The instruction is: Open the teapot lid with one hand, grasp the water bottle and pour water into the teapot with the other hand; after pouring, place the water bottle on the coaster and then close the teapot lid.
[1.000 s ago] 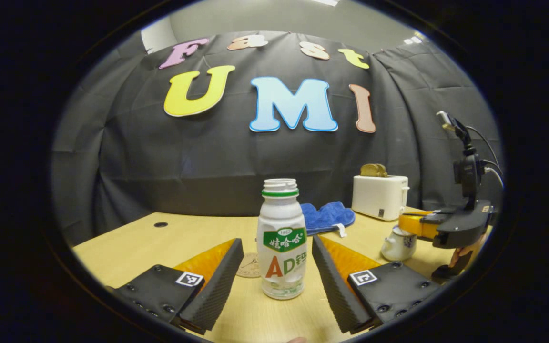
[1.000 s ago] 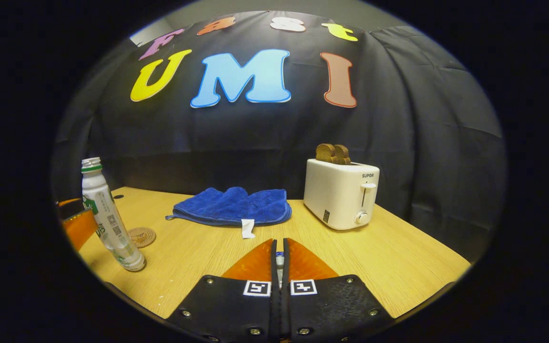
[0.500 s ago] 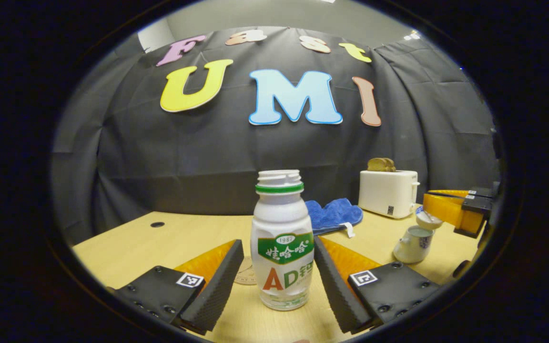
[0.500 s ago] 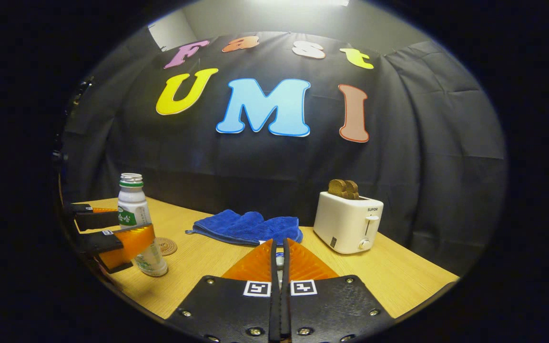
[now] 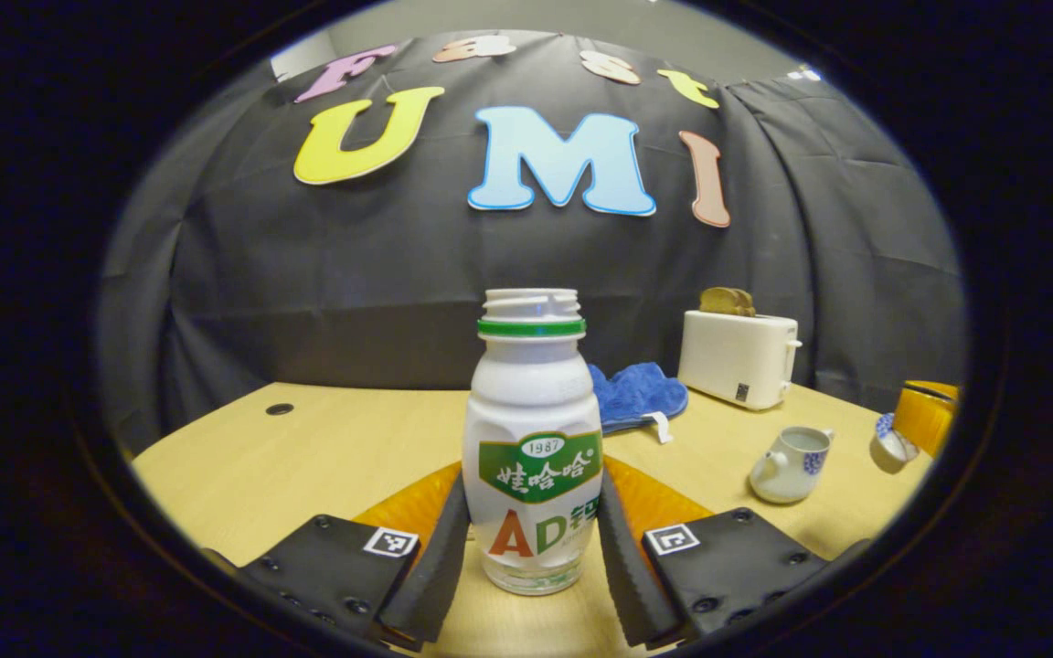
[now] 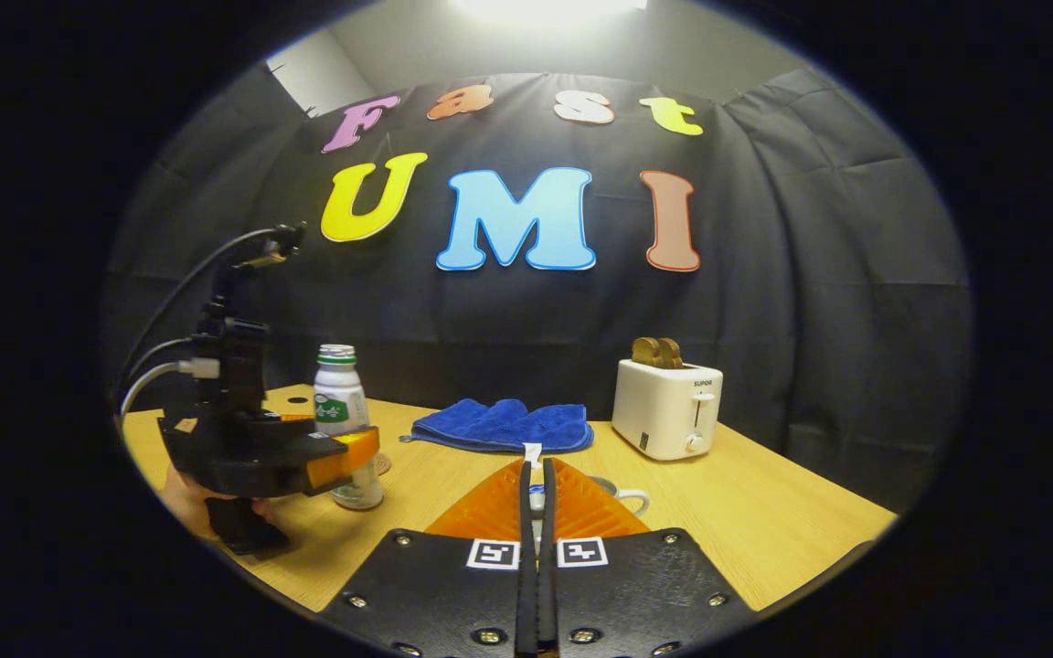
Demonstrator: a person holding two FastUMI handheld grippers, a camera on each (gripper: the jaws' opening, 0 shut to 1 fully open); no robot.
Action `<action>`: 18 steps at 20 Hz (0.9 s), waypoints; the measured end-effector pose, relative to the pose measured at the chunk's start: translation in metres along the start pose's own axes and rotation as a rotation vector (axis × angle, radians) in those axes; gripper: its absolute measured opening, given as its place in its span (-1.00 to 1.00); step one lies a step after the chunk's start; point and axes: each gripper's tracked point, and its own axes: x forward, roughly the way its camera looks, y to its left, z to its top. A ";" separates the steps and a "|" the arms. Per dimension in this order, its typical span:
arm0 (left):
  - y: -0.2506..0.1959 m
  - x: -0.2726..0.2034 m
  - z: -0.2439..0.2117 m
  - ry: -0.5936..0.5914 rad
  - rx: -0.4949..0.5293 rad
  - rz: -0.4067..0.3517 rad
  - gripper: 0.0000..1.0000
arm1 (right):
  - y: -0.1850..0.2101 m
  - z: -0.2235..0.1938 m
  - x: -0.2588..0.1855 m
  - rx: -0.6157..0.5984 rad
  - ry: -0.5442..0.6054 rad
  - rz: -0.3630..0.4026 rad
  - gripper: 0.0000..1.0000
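In the left gripper view a white water bottle (image 5: 534, 448) with a green label and no cap stands upright on the table, and my left gripper (image 5: 534, 484) is shut on its lower body. To the right the small white teapot (image 5: 792, 464) stands with its top uncovered. Its lid (image 5: 892, 443) hangs at the far right edge from my right gripper (image 5: 927, 413). In the right gripper view my right gripper (image 6: 536, 468) is shut on the lid's knob (image 6: 536, 499). The teapot (image 6: 625, 498) peeks out behind its fingers. At left, the left gripper (image 6: 357, 450) clasps the bottle (image 6: 341, 411), and a sliver of coaster (image 6: 383, 464) lies beside it.
A white toaster (image 5: 739, 356) with bread in its slots stands at the back right of the wooden table (image 5: 325, 448). A blue cloth (image 5: 634, 395) lies beside it, behind the bottle. A hand (image 6: 184, 498) holds the left gripper's handle.
My left gripper's fingers have come in onto the bottle. My right gripper has lifted the lid off the teapot and carried it off to the right and back.
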 end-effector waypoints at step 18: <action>-0.096 0.019 0.017 -0.014 0.779 -0.105 0.60 | -0.047 -0.011 -0.104 0.065 -0.026 -0.088 -0.99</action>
